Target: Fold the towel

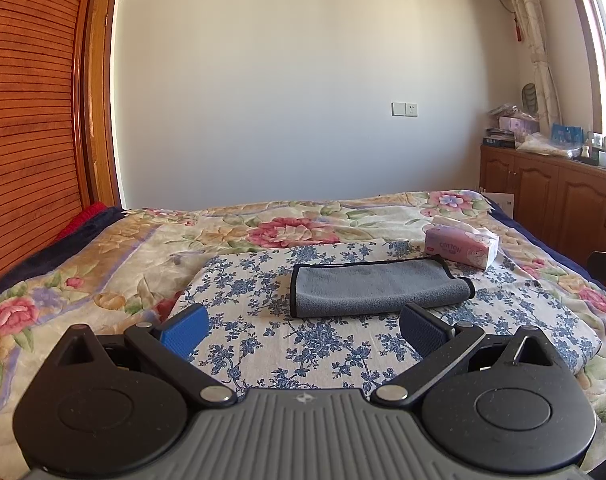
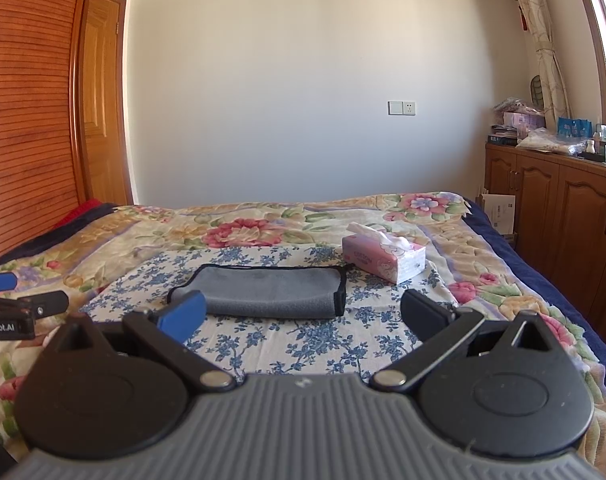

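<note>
A grey towel with black edging (image 1: 377,287) lies folded on a blue-flowered cloth (image 1: 263,344) on the bed; it also shows in the right wrist view (image 2: 271,290). My left gripper (image 1: 303,330) is open and empty, just short of the towel's near edge. My right gripper (image 2: 303,316) is open and empty, also just short of the towel. The left gripper's side shows at the left edge of the right wrist view (image 2: 11,304).
A pink tissue box (image 1: 461,246) sits on the bed behind and right of the towel, seen too in the right wrist view (image 2: 383,256). A flowered quilt (image 1: 103,256) covers the bed. Wooden cabinets (image 2: 563,216) stand at right, a slatted wardrobe (image 1: 27,140) at left.
</note>
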Demonstrator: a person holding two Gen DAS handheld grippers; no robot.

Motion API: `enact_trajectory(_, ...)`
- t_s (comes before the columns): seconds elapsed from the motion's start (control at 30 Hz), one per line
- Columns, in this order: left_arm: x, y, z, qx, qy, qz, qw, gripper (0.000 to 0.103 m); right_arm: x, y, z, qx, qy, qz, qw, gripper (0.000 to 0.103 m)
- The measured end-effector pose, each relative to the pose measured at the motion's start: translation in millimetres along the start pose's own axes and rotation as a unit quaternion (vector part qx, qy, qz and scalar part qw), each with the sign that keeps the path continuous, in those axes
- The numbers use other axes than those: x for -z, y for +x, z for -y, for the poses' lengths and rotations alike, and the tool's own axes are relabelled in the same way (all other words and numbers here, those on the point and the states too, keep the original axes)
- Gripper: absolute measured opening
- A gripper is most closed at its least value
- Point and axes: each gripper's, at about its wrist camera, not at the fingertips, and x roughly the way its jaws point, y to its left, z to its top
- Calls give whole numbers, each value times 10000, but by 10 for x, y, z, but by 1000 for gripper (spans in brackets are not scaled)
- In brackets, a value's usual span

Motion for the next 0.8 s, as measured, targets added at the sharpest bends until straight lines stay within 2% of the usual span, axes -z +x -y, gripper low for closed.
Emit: enact_trajectory(0.8, 2, -6, 3, -6, 25, 20, 10000, 103, 2, 0, 3, 0, -4, 2, 10000, 103)
